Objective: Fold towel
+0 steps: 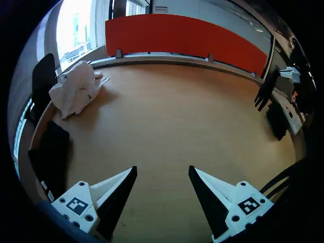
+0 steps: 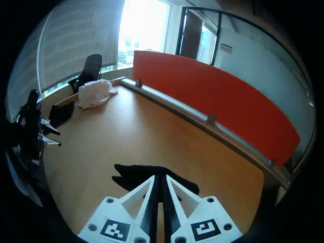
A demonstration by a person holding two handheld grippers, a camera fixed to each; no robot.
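Observation:
A crumpled white towel (image 1: 77, 87) (image 2: 95, 93) lies in a heap at the far corner of the wooden desk (image 1: 170, 121) (image 2: 133, 133). My left gripper (image 1: 162, 174) hovers open over bare desk, nothing between its fingers, and shows small in the right gripper view (image 2: 50, 135). My right gripper (image 2: 160, 177) is shut, its tips pinching a black cloth (image 2: 129, 176). In the left gripper view that cloth (image 1: 265, 91) hangs from the right gripper (image 1: 289, 74) above the desk's right side.
A red divider panel (image 1: 182, 36) (image 2: 214, 93) runs along the desk's back edge. A second dark cloth (image 1: 50, 150) (image 2: 60, 113) lies at the desk edge near the white towel. A black chair (image 1: 42, 79) (image 2: 91, 65) stands beyond that corner, by the windows.

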